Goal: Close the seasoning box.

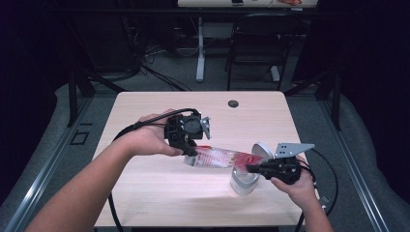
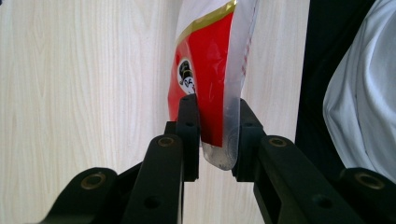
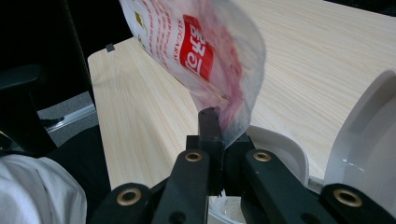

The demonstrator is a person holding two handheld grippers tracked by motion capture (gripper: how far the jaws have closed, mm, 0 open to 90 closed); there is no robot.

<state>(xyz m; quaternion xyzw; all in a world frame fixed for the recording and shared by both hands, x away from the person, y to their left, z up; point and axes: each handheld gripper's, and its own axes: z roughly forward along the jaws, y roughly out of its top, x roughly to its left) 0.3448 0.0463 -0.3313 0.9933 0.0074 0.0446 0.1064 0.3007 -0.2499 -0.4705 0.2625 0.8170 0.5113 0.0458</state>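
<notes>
Pouch (image 1: 220, 157), red and clear plastic with printed lettering, hangs stretched between the two grippers above the table (image 1: 159, 193), lying nearly level in the high view. Its one end sits in the left gripper (image 1: 190, 151), whose jaws stand partly apart and press on it from both sides; in the left gripper view the pouch (image 2: 205, 84) rises straight up from between the jaws, its sealed clear edge poking just below them. Its other end is pinched in the right gripper (image 1: 252, 168), whose jaws are drawn tight together on the thin plastic; in the right gripper view the pouch (image 3: 205, 51) curves up and away from the jaw tips. Just below and beside the right gripper stands a white bin (image 1: 244, 181) with its lid (image 1: 263, 150) tipped up, and the pinched end of the pouch hangs over its open mouth. The left hand (image 1: 147, 140) holds its gripper pointing down; the right hand (image 1: 300, 186) holds its gripper roughly level, pointing toward the left one.
</notes>
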